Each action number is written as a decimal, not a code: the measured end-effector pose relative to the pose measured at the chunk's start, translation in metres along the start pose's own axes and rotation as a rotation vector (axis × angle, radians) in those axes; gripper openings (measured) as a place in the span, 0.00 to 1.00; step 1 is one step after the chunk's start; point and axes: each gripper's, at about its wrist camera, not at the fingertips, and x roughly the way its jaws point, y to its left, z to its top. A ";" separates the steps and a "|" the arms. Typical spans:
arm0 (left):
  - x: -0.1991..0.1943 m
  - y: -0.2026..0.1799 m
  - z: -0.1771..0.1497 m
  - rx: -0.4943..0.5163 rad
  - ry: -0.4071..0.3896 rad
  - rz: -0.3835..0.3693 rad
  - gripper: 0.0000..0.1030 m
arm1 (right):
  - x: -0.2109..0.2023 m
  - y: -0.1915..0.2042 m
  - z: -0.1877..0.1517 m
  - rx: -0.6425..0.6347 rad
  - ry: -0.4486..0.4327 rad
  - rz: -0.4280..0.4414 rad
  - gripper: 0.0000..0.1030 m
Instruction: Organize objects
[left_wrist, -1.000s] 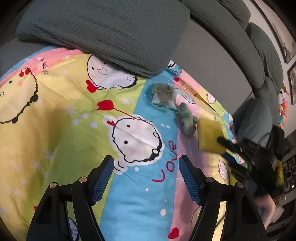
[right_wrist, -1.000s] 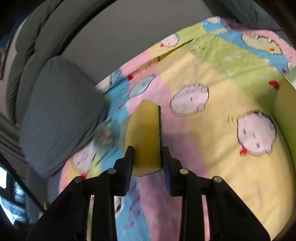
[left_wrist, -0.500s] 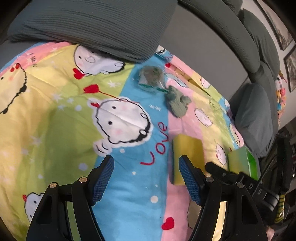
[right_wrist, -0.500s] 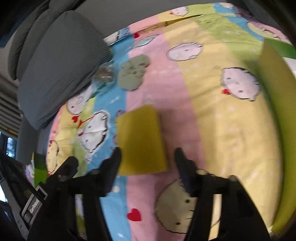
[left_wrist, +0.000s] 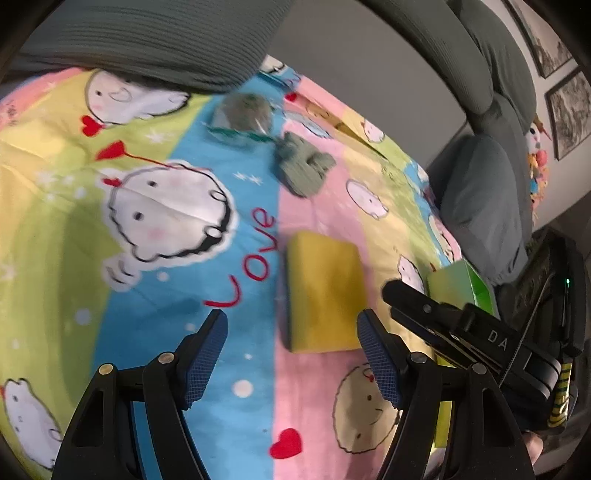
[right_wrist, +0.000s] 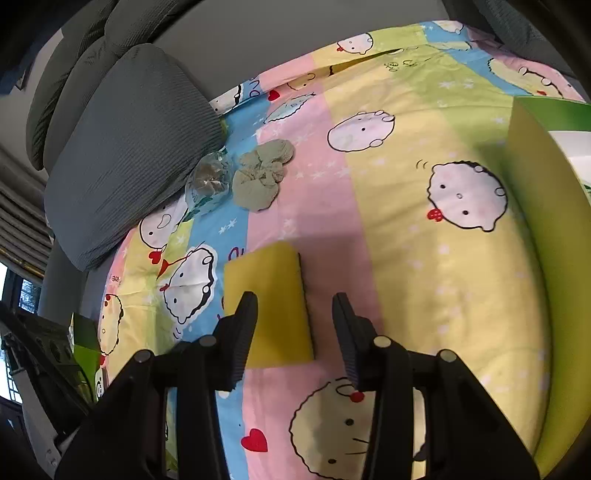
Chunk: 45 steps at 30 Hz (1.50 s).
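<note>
Sponge (right_wrist: 269, 306), yellow foam with green scrub edge, lies flat mid-blanket (right_wrist: 424, 258), free of both tools. Light, squashy, grippy; take across its short sides. Right gripper (right_wrist: 295, 328) jaws wide, astride it; left gripper (left_wrist: 291, 354) wide, empty. Knit cloth (right_wrist: 262, 173), crinkly bag (right_wrist: 208, 181) near cushion (right_wrist: 125, 147).

Left claw (left_wrist: 291, 354): black plastic arms, blue ribbed pads (left_wrist: 205, 356), brass-coloured screws at the joints. Right claw (right_wrist: 294, 334): all black, dark ribbed pads (right_wrist: 242, 332), silver screws. At right of the left view its body bears white letters "DA" and a green light.
</note>
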 end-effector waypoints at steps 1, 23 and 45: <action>0.003 -0.002 -0.001 0.004 0.010 0.000 0.71 | 0.002 0.000 0.000 0.001 0.004 0.011 0.41; 0.036 -0.020 -0.009 0.071 0.088 0.044 0.56 | 0.031 -0.002 -0.001 0.041 0.109 0.088 0.55; 0.032 -0.038 -0.014 0.134 0.050 0.005 0.50 | 0.032 0.003 -0.003 0.017 0.117 0.125 0.56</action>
